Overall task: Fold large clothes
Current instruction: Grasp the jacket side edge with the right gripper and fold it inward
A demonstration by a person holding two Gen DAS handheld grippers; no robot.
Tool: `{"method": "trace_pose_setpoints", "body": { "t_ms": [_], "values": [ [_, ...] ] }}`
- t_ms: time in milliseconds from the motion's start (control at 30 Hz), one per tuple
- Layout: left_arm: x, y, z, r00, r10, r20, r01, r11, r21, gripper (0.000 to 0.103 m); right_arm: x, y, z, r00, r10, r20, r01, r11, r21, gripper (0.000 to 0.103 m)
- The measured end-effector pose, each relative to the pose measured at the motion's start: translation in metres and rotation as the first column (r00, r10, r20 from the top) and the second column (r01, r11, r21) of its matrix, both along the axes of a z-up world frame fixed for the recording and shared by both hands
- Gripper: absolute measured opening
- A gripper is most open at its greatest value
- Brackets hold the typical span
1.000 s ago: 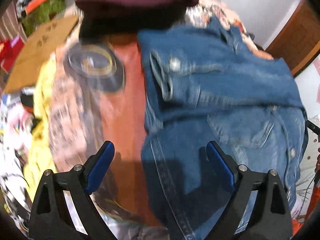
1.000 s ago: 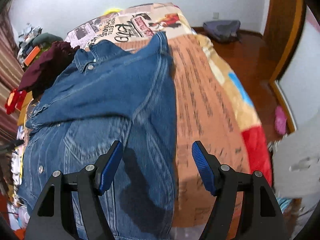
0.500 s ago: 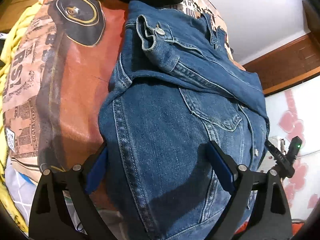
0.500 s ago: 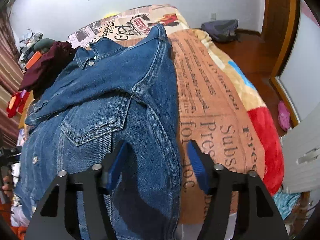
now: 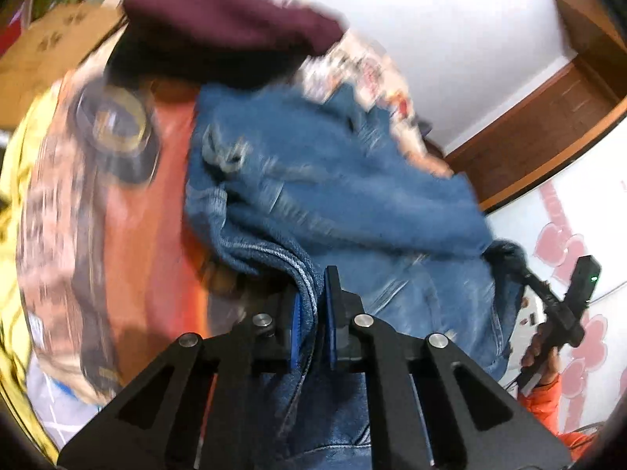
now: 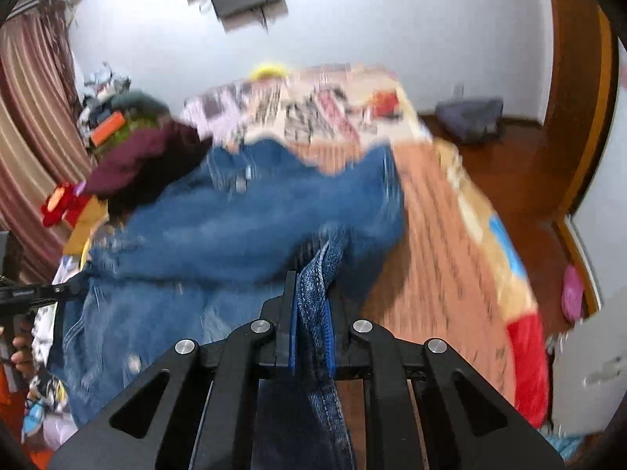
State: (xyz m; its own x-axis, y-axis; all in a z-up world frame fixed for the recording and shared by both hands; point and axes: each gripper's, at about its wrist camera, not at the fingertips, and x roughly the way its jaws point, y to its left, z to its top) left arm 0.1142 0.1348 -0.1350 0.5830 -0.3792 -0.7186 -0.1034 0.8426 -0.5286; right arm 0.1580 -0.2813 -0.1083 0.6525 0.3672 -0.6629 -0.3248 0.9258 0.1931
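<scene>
A blue denim jacket (image 5: 333,180) lies on a bed with a printed orange cover (image 5: 164,203). My left gripper (image 5: 311,313) is shut on the jacket's near hem seam and lifts it off the cover. My right gripper (image 6: 311,313) is shut on the other near corner of the jacket (image 6: 235,231), the denim bunched between its blue pads. Both views are motion-blurred. The right gripper also shows at the right edge of the left wrist view (image 5: 564,301), and the left one at the left edge of the right wrist view (image 6: 35,293).
A maroon and black clothes pile (image 5: 219,35) sits at the jacket's far end, also in the right wrist view (image 6: 145,164). A cardboard box (image 5: 43,55) stands left. Wooden floor (image 6: 521,180) and a grey bag (image 6: 470,117) lie right of the bed.
Both grippers have closed on the jacket's near hem and lifted it; half a second ago both were open over the flat denim.
</scene>
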Motion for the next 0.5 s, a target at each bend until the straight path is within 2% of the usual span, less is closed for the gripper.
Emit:
{"method": "trace_pose_setpoints", "body": {
  "t_ms": [100, 200, 300, 333, 400, 500],
  "values": [
    [0.014, 0.005, 0.027, 0.996, 0.031, 0.081, -0.034, 0.998, 0.044, 0.009, 0.017, 0.004, 0.009, 0.999, -0.015, 0.034, 0.015, 1.0, 0.018, 0.009],
    [0.03, 0.018, 0.031, 0.991, 0.087, 0.104, -0.094, 0.993, 0.072, 0.009, 0.037, -0.004, 0.003, 0.998, -0.063, 0.024, 0.062, 0.997, 0.04, 0.009],
    [0.045, 0.026, 0.012, 0.99, 0.125, 0.059, -0.131, 0.986, 0.104, 0.009, 0.054, -0.017, -0.013, 0.992, -0.123, -0.02, 0.124, 0.991, 0.055, 0.009],
    [0.05, 0.025, 0.001, 0.989, 0.146, 0.034, -0.15, 0.974, 0.168, 0.009, 0.059, -0.021, -0.021, 0.99, -0.138, -0.043, 0.14, 0.989, 0.057, 0.009],
    [0.054, 0.024, -0.019, 0.989, 0.145, -0.009, -0.139, 0.963, 0.232, 0.009, 0.066, -0.026, -0.037, 0.984, -0.152, -0.092, 0.158, 0.986, 0.059, 0.01],
    [0.053, 0.022, -0.04, 0.988, 0.146, -0.057, -0.126, 0.957, 0.26, 0.01, 0.067, -0.034, -0.045, 0.982, -0.16, -0.096, 0.168, 0.983, 0.078, 0.012]
  ]
}}
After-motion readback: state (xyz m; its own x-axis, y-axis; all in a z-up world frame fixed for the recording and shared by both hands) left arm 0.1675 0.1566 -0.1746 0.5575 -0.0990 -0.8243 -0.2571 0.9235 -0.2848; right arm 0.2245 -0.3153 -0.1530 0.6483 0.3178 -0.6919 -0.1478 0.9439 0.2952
